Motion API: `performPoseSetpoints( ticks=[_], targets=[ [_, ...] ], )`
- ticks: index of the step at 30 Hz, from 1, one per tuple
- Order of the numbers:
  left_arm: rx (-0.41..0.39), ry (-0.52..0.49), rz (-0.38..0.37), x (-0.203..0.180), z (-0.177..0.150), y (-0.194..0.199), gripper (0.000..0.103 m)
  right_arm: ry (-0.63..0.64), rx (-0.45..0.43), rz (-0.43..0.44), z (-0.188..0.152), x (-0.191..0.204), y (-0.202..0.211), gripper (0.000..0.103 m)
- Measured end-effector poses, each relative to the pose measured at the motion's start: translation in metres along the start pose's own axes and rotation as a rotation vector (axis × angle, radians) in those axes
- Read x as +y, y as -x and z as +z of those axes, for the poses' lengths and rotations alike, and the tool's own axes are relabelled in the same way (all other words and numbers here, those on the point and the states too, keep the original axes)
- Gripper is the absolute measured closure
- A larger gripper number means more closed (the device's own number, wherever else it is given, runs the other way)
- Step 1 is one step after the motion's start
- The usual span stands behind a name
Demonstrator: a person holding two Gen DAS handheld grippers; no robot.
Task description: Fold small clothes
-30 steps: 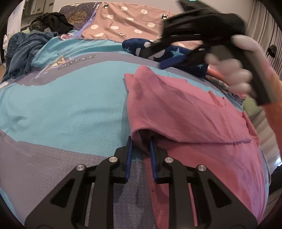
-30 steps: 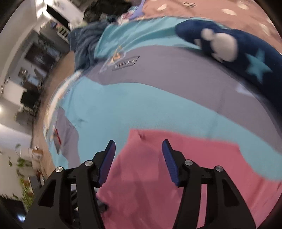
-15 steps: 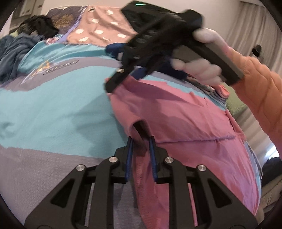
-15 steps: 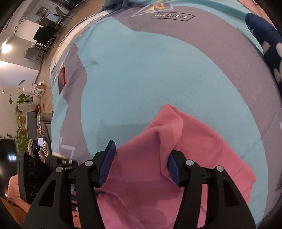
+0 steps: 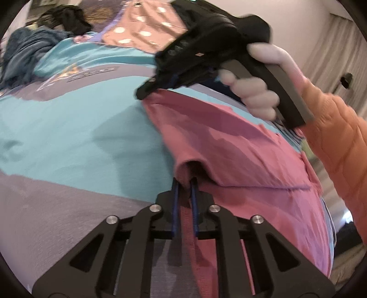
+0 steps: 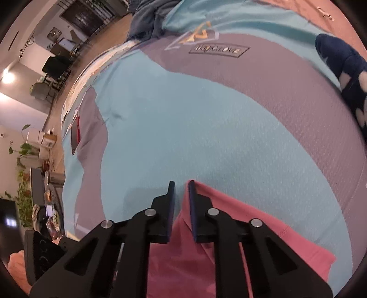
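A pink garment (image 5: 240, 160) lies spread on the bed, with one edge folded over. My left gripper (image 5: 184, 181) holds the near edge of that fold, and its jaws are closing tighter on the cloth. In the left wrist view my right gripper (image 5: 143, 91) sits at the garment's far corner, held by a hand (image 5: 252, 91) in an orange sleeve. From the right wrist view the pink garment (image 6: 229, 229) bunches up between the narrow jaws of the right gripper (image 6: 181, 184), which are closing on that corner.
A teal and grey bedspread (image 5: 68, 137) lies under everything. At its far side are a navy star-patterned cloth (image 6: 348, 75), a blue heap of clothes (image 5: 20, 55), a black garment (image 5: 66, 18) and a pink dotted cover (image 5: 146, 29). The bed's edge and floor (image 6: 75, 75) lie to the left.
My right gripper came down onto the garment's far corner and its wide jaws narrowed onto the cloth. The left gripper kept its hold and barely moved.
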State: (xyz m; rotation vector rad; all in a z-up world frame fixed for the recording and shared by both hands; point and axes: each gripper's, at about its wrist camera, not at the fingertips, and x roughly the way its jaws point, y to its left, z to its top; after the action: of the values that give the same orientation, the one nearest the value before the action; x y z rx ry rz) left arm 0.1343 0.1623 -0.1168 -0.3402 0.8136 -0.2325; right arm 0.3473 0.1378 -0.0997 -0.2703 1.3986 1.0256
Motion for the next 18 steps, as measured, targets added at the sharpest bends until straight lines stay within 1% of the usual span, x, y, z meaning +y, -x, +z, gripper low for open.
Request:
performPoseSetpoints(
  ticks=[1,3,5,7,9,11,12,13,14,15,16,18],
  targets=[
    [-0.006,0.01,0.013,0.002,0.0,0.001,0.094,-0.008,-0.026,0.005,0.001,-0.001,0.002,0.096],
    [-0.018,0.022,0.055,0.003,-0.001,0.003,0.095,-0.062,-0.116,0.053,0.006,-0.008,0.008,0.096],
    [-0.022,0.037,0.073,0.006,0.0,0.005,0.095,-0.098,-0.16,0.051,0.011,-0.013,0.01,0.096],
    [-0.021,0.05,0.074,0.009,0.0,0.005,0.095,-0.119,-0.166,0.0,0.013,-0.013,0.008,0.093],
    [-0.029,0.054,0.081,0.011,0.0,0.007,0.096,-0.118,-0.165,-0.05,0.008,-0.011,0.012,0.093],
    [-0.046,0.062,0.108,0.013,0.0,0.013,0.103,-0.112,-0.164,-0.048,-0.004,-0.007,0.021,0.091],
    [-0.053,0.069,0.096,0.014,-0.001,0.015,0.103,-0.104,-0.161,-0.042,-0.011,-0.005,0.026,0.087],
    [-0.055,0.072,0.069,0.016,-0.001,0.016,0.103,-0.09,-0.156,-0.041,-0.017,-0.002,0.03,0.08],
    [-0.047,0.067,0.041,0.015,0.0,0.014,0.103,-0.078,-0.151,-0.05,-0.025,0.0,0.033,0.076],
    [-0.038,0.056,0.028,0.014,0.0,0.013,0.103,-0.082,-0.147,-0.057,-0.029,-0.002,0.036,0.068],
    [-0.029,0.043,0.02,0.011,0.0,0.011,0.103,-0.102,-0.149,-0.068,-0.031,-0.004,0.036,0.063],
    [-0.026,0.019,0.023,0.006,0.0,0.01,0.09,-0.168,-0.156,-0.076,-0.033,-0.016,0.038,0.063]
  ],
)
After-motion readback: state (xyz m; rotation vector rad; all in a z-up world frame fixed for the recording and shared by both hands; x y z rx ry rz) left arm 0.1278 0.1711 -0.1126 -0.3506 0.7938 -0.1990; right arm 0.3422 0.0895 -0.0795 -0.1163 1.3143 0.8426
